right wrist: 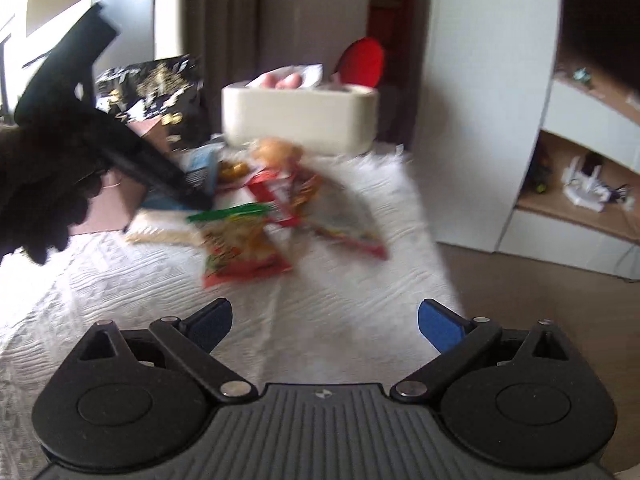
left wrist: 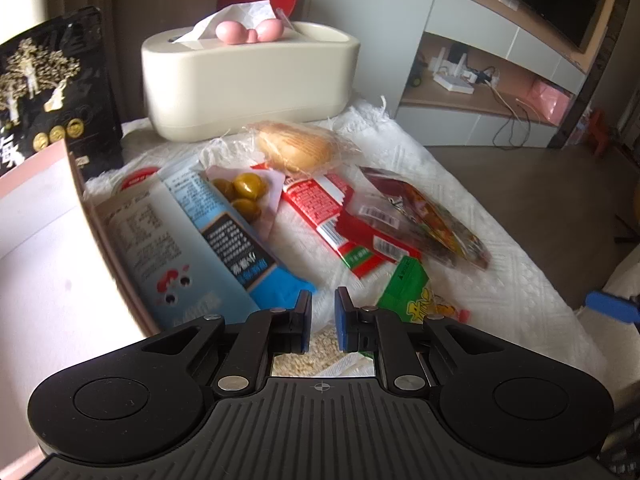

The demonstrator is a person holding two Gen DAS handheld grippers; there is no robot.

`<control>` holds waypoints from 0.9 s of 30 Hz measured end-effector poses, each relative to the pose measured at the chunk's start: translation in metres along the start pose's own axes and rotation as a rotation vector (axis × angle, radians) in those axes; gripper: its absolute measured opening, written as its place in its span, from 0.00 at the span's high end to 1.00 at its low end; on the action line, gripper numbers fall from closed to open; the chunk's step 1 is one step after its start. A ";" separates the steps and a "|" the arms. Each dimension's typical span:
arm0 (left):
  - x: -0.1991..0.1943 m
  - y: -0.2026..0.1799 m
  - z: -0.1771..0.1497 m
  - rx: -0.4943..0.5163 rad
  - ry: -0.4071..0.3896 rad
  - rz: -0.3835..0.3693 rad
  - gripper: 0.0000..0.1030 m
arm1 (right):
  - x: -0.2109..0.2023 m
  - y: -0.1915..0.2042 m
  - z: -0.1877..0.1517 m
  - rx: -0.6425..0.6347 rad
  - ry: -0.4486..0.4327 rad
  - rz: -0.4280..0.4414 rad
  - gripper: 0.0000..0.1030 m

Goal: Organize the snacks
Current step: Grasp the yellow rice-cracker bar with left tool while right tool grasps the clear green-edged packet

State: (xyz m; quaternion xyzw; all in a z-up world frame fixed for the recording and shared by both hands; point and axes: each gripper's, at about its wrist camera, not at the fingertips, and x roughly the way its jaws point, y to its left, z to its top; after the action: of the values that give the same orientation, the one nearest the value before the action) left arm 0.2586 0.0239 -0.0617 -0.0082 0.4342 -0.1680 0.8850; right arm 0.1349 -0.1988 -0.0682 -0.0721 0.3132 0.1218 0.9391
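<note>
Several snack packets lie on a white cloth [left wrist: 500, 280]: a long blue packet [left wrist: 208, 240], a packet of green olives [left wrist: 244, 192], wrapped bread [left wrist: 296, 148], a red packet [left wrist: 320, 208], a dark red packet [left wrist: 424, 220] and a green-topped packet [left wrist: 408, 288]. My left gripper [left wrist: 322, 320] hovers over a beige grainy snack [left wrist: 316, 354]. Its blue pads stand close together with nothing seen between them. In the right wrist view a gloved hand [right wrist: 36, 192] holds it, tip by the green-topped packet [right wrist: 240, 244]. My right gripper [right wrist: 326, 316] is wide open over bare cloth.
An open cardboard box [left wrist: 100, 220] stands at the left, against the blue packet. A black bag [left wrist: 48, 92] and a cream tissue box [left wrist: 248, 80] stand at the back. The cloth's right edge [left wrist: 560, 300] drops to the floor. The right wrist view is blurred.
</note>
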 end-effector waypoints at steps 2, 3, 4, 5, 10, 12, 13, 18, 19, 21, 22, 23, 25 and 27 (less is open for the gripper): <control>-0.010 0.000 -0.007 -0.033 0.001 -0.035 0.86 | -0.002 -0.007 -0.002 0.003 -0.009 -0.022 0.03; -0.016 0.001 -0.012 -0.064 0.009 -0.078 0.85 | -0.001 -0.010 -0.002 0.012 -0.007 -0.020 0.03; -0.020 0.002 -0.016 -0.086 0.029 -0.114 0.84 | 0.000 -0.011 -0.003 0.023 -0.002 -0.014 0.03; -0.025 0.001 -0.021 -0.093 0.046 -0.143 0.85 | 0.001 -0.013 -0.006 0.035 0.005 -0.003 0.03; -0.051 -0.023 -0.045 0.119 0.039 -0.096 0.84 | 0.007 -0.004 -0.016 0.047 0.042 0.031 0.03; -0.058 -0.033 -0.051 0.234 0.007 -0.050 0.84 | 0.008 -0.001 -0.018 0.034 0.043 0.030 0.03; -0.059 -0.037 -0.052 0.276 0.009 -0.042 0.84 | 0.008 -0.001 -0.019 0.033 0.041 0.031 0.03; -0.045 -0.051 -0.051 0.401 0.043 0.007 0.83 | 0.004 -0.006 -0.022 0.037 0.060 0.043 0.03; -0.041 -0.053 -0.051 0.424 0.047 0.024 0.82 | 0.001 -0.007 -0.025 0.022 0.066 0.054 0.03; -0.035 -0.057 -0.051 0.477 0.045 0.031 0.81 | -0.007 -0.009 -0.033 -0.017 0.081 0.069 0.03; -0.033 -0.059 -0.051 0.499 0.053 0.027 0.78 | -0.010 -0.009 -0.036 -0.029 0.083 0.072 0.03; -0.029 -0.062 -0.052 0.520 0.066 0.031 0.73 | -0.015 -0.010 -0.039 -0.037 0.083 0.076 0.03; -0.024 -0.067 -0.053 0.564 0.082 0.042 0.63 | -0.020 -0.011 -0.041 -0.037 0.076 0.079 0.03; -0.023 -0.069 -0.053 0.584 0.095 0.025 0.55 | -0.023 -0.011 -0.040 -0.031 0.061 0.083 0.03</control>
State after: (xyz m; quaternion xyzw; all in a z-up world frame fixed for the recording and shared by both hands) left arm 0.1843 -0.0275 -0.0665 0.2603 0.4084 -0.2751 0.8305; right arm 0.0976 -0.2223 -0.0854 -0.0775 0.3422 0.1632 0.9221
